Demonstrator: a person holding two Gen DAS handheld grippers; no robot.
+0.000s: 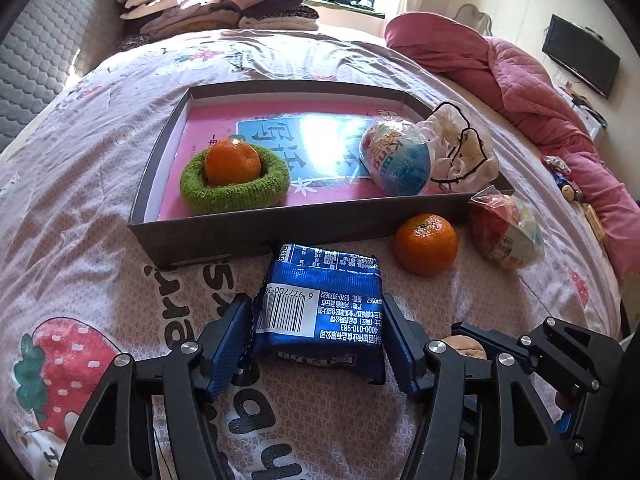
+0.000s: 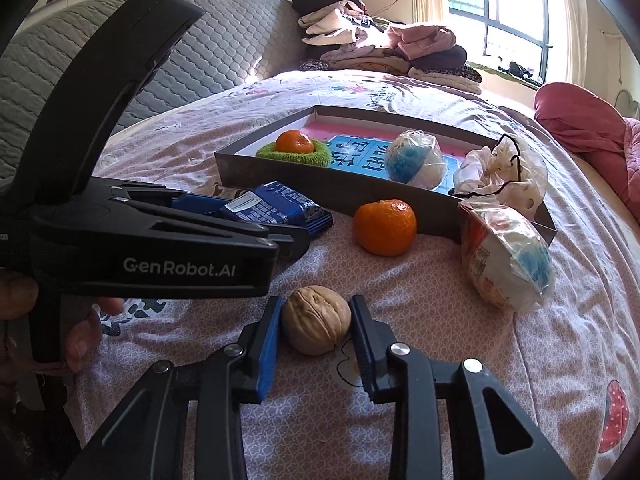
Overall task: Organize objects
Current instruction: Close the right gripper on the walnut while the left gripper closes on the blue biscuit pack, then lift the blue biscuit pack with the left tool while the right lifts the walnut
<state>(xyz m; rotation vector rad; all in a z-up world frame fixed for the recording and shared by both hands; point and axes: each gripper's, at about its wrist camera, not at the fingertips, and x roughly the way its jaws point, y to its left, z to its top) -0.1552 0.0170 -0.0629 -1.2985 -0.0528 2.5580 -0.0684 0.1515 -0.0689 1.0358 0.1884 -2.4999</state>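
Observation:
A blue snack packet [image 1: 320, 304] lies on the bedspread just in front of a shallow dark box [image 1: 280, 224]; my left gripper [image 1: 316, 304] has a pad against each side of it. My right gripper [image 2: 316, 302] is shut on a tan walnut [image 2: 316, 320] that rests on the bed. Inside the box, an orange [image 1: 232, 160] sits in a green knitted ring [image 1: 236, 196], beside a wrapped toy egg [image 1: 396, 160] and a white cloth pouch [image 1: 460, 152]. A loose orange [image 1: 426, 244] and a second wrapped egg [image 1: 508, 232] lie outside the box's near right corner.
Folded clothes [image 1: 208, 0] are piled at the far end of the bed. A pink quilt [image 1: 520, 80] is bunched along the right side, with a dark screen [image 1: 580, 56] on the wall behind. A grey padded headboard [image 2: 120, 80] runs on the left. A hand [image 2: 80, 332] holds the left gripper's handle.

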